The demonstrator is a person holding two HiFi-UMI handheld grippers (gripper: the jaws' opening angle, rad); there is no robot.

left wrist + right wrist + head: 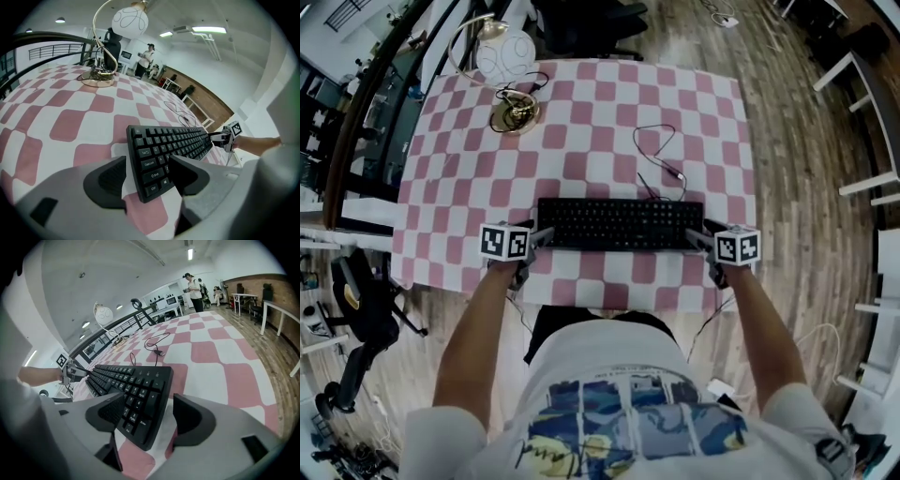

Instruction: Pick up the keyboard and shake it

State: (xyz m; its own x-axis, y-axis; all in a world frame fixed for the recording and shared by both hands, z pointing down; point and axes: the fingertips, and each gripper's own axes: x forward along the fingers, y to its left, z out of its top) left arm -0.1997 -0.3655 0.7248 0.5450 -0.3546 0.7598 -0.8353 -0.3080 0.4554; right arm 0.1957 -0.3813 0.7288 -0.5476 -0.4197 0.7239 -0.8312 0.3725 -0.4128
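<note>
A black keyboard (619,223) lies flat on the pink-and-white checked table (469,178), close to the front edge. My left gripper (542,236) sits at its left end, and in the left gripper view that end (154,164) lies between the spread jaws (147,176), with a gap beside the left pad (112,178). My right gripper (698,239) sits at the right end. In the right gripper view the numpad end (140,394) lies between the jaws (143,416), clear of the right pad (187,416). Both grippers are open.
The keyboard's thin black cable (658,155) loops over the table behind it. A lamp with a white globe (506,56) and brass base (516,114) stands at the far left. The table's front edge (581,305) is just under my hands. Wooden floor surrounds the table.
</note>
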